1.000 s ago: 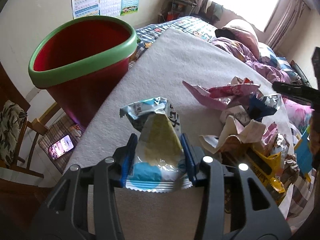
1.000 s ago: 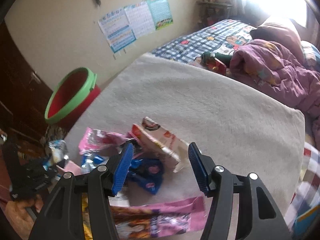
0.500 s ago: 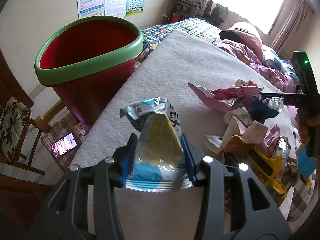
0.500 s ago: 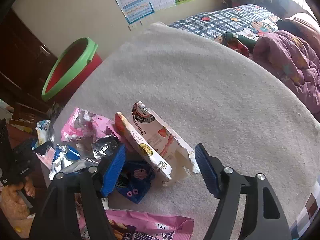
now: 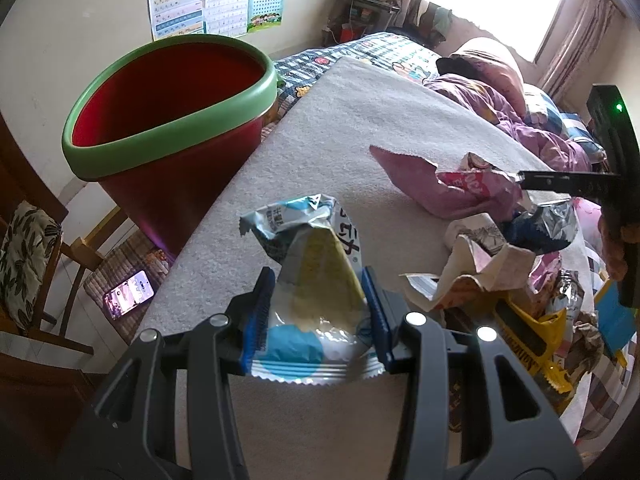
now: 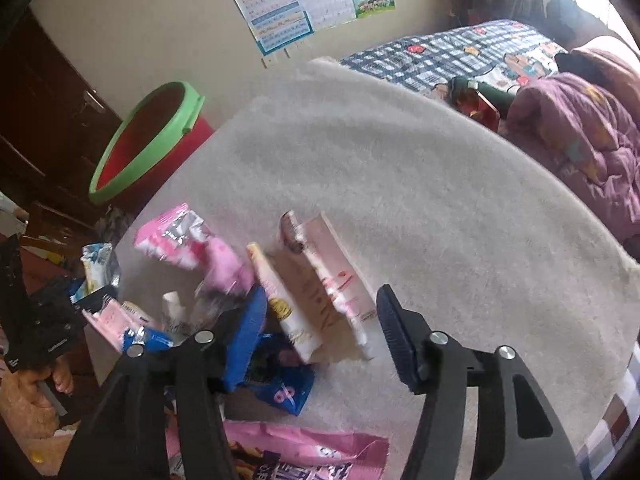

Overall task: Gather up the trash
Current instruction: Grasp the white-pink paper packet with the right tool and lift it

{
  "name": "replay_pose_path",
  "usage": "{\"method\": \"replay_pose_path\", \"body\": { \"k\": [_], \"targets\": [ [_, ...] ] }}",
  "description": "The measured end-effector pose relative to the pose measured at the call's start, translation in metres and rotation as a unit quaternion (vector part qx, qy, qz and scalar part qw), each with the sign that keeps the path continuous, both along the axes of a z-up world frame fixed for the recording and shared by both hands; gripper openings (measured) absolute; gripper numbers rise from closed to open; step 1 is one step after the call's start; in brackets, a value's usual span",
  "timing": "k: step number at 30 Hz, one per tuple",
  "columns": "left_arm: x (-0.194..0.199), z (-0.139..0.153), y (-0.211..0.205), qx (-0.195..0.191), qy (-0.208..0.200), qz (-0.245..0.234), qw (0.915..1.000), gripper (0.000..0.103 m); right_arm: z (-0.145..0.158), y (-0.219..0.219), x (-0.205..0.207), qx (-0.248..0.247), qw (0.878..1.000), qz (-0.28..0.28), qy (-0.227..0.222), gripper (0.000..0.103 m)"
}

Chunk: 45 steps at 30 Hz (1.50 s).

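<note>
1. We are seeing, at far left in the left wrist view, a wooden chair (image 5: 28,248) with a leaf-print cushion, and a lit phone (image 5: 129,294) lying on a striped mat on the floor.
2. We are seeing the red bin with the green rim (image 5: 172,128) standing on the floor just beside the grey blanket (image 5: 360,120), mouth open; wall charts (image 5: 218,4) are hanging behind it.
3. We are holding the left gripper (image 5: 316,312) pinched on a blue and white snack wrapper (image 5: 316,280); both blue pads are pressing its sides, and the wrapper is sticking up above the blanket, near the bin.
4. To the right, we are seeing the trash pile on the blanket: a pink wrapper (image 5: 448,188), a crumpled paper carton (image 5: 480,264) and a yellow wrapper (image 5: 536,340), all touching or overlapping.
5. In the right wrist view we are seeing the right gripper (image 6: 320,328) with its jaws spread and just having opened a bit; its blue pads are straddling a torn pink and white carton (image 6: 320,280), not pressing it as far as we can tell, since the view is blurred.
6. A blue wrapper (image 6: 280,384) is lying under the left pad, and a long pink wrapper (image 6: 304,452) is lying at the bottom edge.
7. At far right a purple quilt (image 6: 572,128) is bunched on the bed.
</note>
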<state>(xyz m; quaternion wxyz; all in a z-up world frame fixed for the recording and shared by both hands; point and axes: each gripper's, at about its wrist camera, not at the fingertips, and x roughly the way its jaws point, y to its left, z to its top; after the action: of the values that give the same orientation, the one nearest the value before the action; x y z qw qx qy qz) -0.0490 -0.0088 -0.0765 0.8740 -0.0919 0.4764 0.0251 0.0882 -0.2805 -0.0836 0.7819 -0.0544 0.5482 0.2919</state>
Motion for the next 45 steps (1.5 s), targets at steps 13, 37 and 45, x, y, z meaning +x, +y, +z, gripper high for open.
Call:
{"method": "replay_pose_path", "body": {
  "k": [13, 37, 45],
  "targets": [
    [-0.004, -0.001, 0.005, -0.002, 0.002, 0.005, 1.0, 0.043, -0.025, 0.012, 0.011, -0.014, 0.999, 0.021, 0.033, 0.062],
    [0.001, 0.003, 0.0, 0.008, -0.012, 0.003, 0.9999, 0.043, 0.04, -0.031, -0.034, 0.085, 0.988, -0.113, -0.065, 0.015],
    [0.002, 0.016, 0.002, 0.015, -0.036, 0.005, 0.9992, 0.043, 0.069, -0.032, -0.061, 0.125, 0.979, -0.133, -0.094, 0.015]
  ]
}}
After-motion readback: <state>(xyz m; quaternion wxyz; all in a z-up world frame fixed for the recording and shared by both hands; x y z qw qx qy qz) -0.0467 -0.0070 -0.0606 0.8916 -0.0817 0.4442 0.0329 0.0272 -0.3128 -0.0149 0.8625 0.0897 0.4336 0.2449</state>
